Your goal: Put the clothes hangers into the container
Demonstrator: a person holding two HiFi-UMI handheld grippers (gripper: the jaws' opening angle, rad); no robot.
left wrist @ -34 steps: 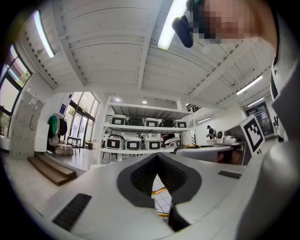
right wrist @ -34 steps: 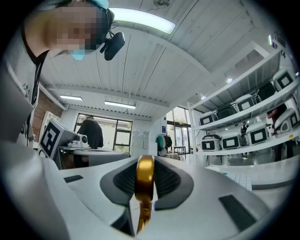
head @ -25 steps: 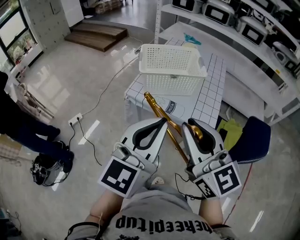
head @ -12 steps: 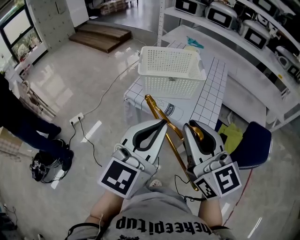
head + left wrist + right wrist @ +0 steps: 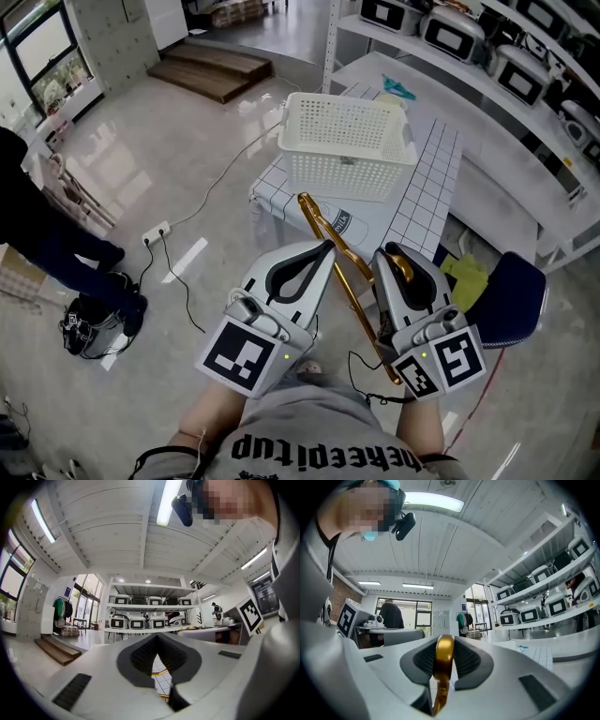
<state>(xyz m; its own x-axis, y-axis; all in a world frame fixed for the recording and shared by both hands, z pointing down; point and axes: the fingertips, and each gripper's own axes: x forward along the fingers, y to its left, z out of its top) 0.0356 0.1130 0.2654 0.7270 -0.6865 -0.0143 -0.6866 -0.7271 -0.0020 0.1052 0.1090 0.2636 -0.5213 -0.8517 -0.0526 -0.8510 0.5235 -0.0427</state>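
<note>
My right gripper (image 5: 388, 251) is shut on the hook of a gold clothes hanger (image 5: 337, 253); the hanger's bar runs from near my body up toward the table. In the right gripper view the gold hook (image 5: 443, 660) sits clamped between the dark pads of the right gripper (image 5: 444, 641). To its left, my left gripper (image 5: 328, 247) is shut with nothing in it, its tips close beside the hanger; in the left gripper view the left gripper (image 5: 158, 639) holds nothing. A white perforated basket (image 5: 347, 141) stands on the grid-patterned table (image 5: 427, 192) ahead.
A person in dark clothes (image 5: 37, 234) stands at the left near a dark bag (image 5: 94, 333). A power strip with cable (image 5: 155, 234) lies on the floor. A blue seat (image 5: 511, 286) is at the right, shelves with appliances (image 5: 487, 47) behind the table.
Both grippers keep the same pose and grip. The view has shifted slightly, so the basket and table sit a little further right.
</note>
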